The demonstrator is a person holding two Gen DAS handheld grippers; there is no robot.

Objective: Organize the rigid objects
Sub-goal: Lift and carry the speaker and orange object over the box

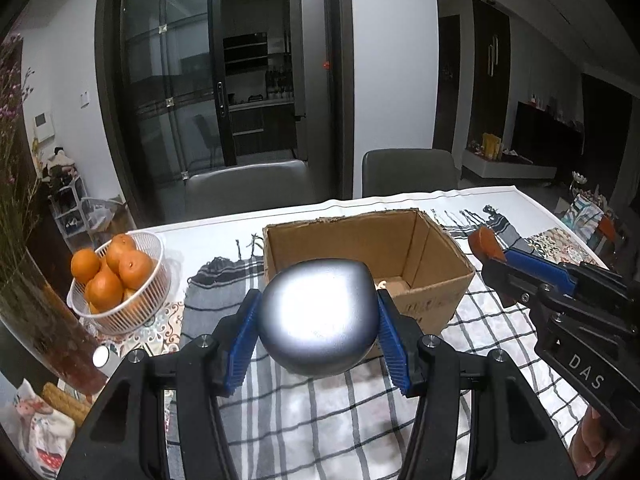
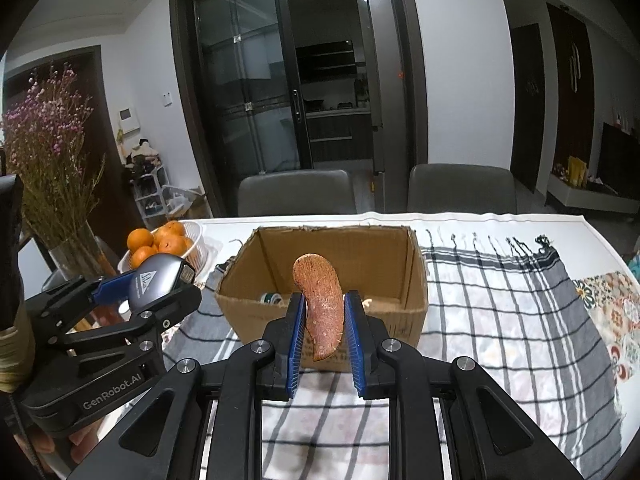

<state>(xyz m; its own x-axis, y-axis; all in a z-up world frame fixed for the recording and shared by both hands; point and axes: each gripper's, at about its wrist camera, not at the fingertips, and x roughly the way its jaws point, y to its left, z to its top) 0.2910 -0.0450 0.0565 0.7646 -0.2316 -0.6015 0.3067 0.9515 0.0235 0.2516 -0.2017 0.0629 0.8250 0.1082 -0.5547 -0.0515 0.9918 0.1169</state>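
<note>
A tabletop (image 2: 500, 220) covered by a grey-and-white checked cloth (image 2: 500, 300) carries everything. An open cardboard box (image 2: 416, 280) stands on the cloth toward the far edge, with a roll of tape (image 2: 270, 299) lying on its floor by the near wall. Near the far left corner, a white basket (image 1: 120, 312) holds oranges (image 1: 104, 290). Beside it, at the left edge, a glass vase (image 2: 76, 248) holds dried pink flowers.

The left gripper (image 1: 318, 320) is clamped on a rounded grey device (image 1: 318, 316), held above the cloth just before the box's near wall. The right gripper (image 2: 323, 320) is clamped on a curved brown wooden piece (image 2: 320, 304), upright between its blue pads (image 2: 295, 336) in front of the box's near wall.
</note>
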